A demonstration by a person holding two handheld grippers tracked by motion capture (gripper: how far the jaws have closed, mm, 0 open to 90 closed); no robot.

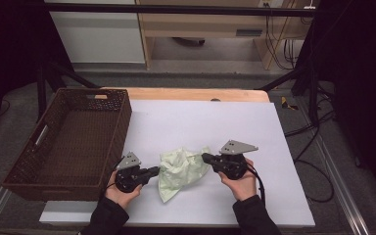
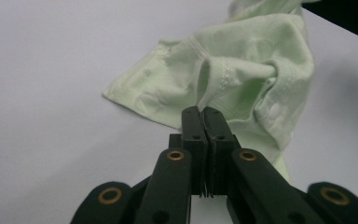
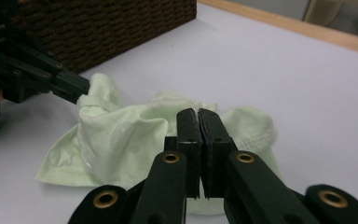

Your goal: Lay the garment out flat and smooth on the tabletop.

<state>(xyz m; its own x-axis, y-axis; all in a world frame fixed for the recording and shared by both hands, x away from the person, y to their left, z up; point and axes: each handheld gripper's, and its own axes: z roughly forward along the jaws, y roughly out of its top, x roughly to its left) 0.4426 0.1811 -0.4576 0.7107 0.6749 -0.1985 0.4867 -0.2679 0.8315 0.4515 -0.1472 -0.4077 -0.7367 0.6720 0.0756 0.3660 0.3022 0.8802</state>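
A crumpled pale green cloth (image 1: 181, 169) lies on the white sheet between both grippers. My left gripper (image 1: 157, 170) is shut on its left edge; in the left gripper view a fold of the cloth (image 2: 242, 79) runs into the closed tips of that gripper (image 2: 204, 112). My right gripper (image 1: 204, 157) is shut on the cloth's upper right corner, which is raised a little. In the right gripper view its jaws (image 3: 196, 113) stand together against the cloth (image 3: 126, 135), and the left gripper (image 3: 81, 88) pinches the far side.
A dark brown wicker basket (image 1: 122, 127) stands at the left edge of the table, close to the left hand; its wall (image 3: 98, 28) fills the background. The white sheet (image 1: 215, 122) covers the wooden tabletop (image 1: 191, 94). Cables hang at the right.
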